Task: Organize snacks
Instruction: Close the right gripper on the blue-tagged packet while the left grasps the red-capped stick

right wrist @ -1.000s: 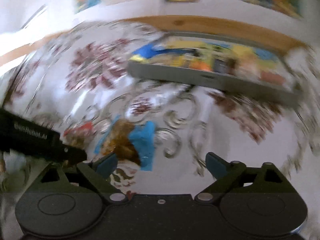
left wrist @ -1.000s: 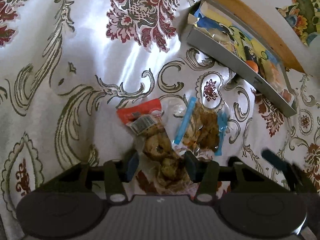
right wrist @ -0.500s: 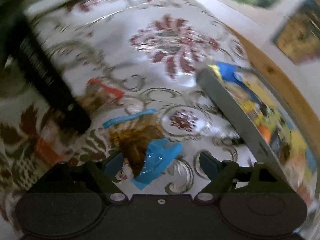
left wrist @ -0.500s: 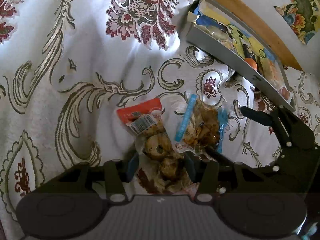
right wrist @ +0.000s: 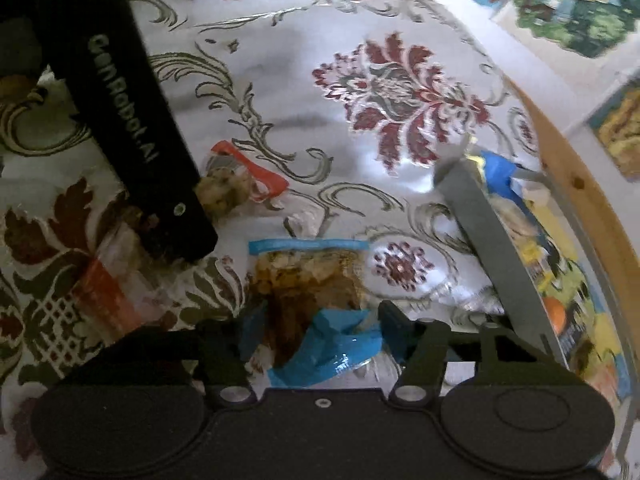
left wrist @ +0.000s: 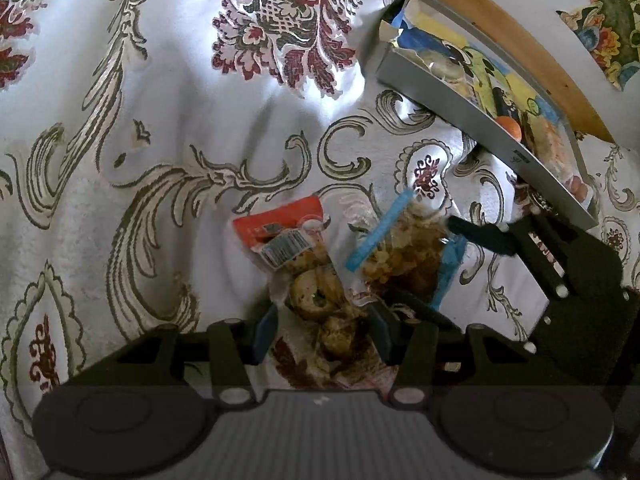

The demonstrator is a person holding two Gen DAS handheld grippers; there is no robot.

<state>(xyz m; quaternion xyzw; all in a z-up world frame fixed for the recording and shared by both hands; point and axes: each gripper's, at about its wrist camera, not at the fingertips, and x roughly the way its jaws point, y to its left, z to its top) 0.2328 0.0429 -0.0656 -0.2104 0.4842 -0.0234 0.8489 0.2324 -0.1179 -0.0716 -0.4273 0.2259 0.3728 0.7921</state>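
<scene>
Snack packets (left wrist: 298, 268) between open hand-held gripper (left wrist: 322, 330) fingers

The left claw (left wrist: 322, 330) hangs low over a patterned cloth (left wrist: 160, 100), its two blue-padded fingers (left wrist: 265, 330) standing apart on either side of the near end of a red-topped snack bag (left wrist: 298, 264) and not plainly pressing it. Just right of that bag lies a clear snack bag with blue edges (left wrist: 404, 256), and the right claw (left wrist: 436, 276) reaches in from the right with one dark finger at the bag's far right corner and another along its near edge. Far right, a grey tray (left wrist: 452, 102) full of coloured snack packets sits beside a wooden rail (left wrist: 516, 44).
</scene>
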